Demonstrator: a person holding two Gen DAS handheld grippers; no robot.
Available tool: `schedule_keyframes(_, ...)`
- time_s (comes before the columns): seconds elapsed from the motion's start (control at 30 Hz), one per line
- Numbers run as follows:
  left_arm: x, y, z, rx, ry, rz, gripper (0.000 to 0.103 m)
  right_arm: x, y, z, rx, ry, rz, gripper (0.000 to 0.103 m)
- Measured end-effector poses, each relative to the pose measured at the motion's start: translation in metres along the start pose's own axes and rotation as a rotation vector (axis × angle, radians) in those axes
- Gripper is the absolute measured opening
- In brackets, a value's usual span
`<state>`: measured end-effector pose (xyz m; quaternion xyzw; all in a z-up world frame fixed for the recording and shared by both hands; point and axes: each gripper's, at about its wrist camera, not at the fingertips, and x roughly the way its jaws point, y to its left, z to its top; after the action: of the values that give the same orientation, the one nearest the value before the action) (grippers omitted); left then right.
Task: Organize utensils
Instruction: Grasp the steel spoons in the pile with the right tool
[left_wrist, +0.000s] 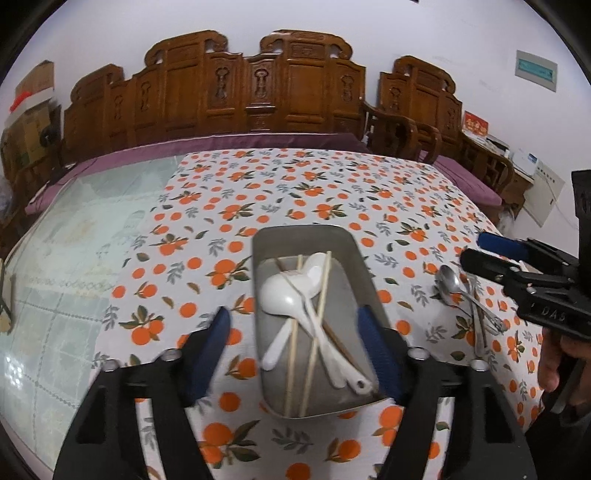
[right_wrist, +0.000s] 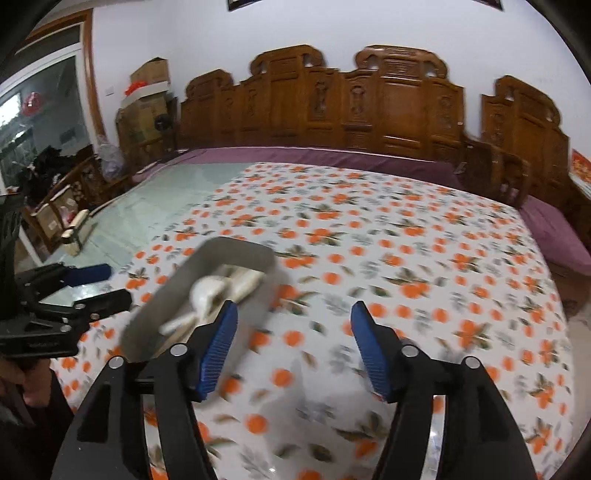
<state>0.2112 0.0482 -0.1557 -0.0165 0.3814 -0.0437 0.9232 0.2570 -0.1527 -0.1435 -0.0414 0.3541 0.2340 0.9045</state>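
I'm looking at the grey tray (left_wrist: 349, 258) sitting on the orange-print cloth (left_wrist: 229, 206) over the tabletop (left_wrist: 92, 229), with white spoons (left_wrist: 291, 291) and pale chopsticks (left_wrist: 293, 354) lying crossed inside it. The tray is lying between my left gripper (left_wrist: 295, 343) fingers, which are standing wide apart and gripping nothing; the right-hand blue pad (left_wrist: 376, 350) is sitting just at the tray's right wall. Two metal spoons (left_wrist: 461, 295) are resting on the cloth to the right of the tray, just beside my right gripper (right_wrist: 291, 347). Its fingers are also spread wide and holding nothing, hanging over bare cloth with the tray (right_wrist: 166, 295) blurred off to their left.
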Motion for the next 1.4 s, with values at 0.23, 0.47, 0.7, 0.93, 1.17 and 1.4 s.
schedule_keyframes(0.23,0.004,-0.028,-0.007,0.033,-0.002,-0.043,0.085,-0.013,-0.058,-0.020,0.008,0.032,-0.096,0.070)
schedule_keyframes(0.47,0.004,-0.052,-0.016,0.069,-0.013,-0.066,0.086,0.001,-0.096,-0.052,0.051,0.093,-0.122,0.052)
schedule_keyframes(0.7,0.006,-0.067,-0.021,0.081,-0.008,-0.085,0.086,0.019,-0.105,-0.071,0.072,0.165,-0.083,0.031)
schedule_keyframes(0.93,0.009,-0.073,-0.025,0.091,0.006,-0.099,0.086,0.040,-0.102,-0.080,0.036,0.227,-0.065,0.021)
schedule_keyframes(1.17,0.012,-0.078,-0.028,0.107,0.018,-0.108,0.086,0.046,-0.108,-0.084,0.063,0.272,-0.045,0.016)
schedule_keyframes(1.4,0.014,-0.082,-0.030,0.125,0.024,-0.107,0.086,0.049,-0.110,-0.084,0.084,0.284,-0.008,0.016)
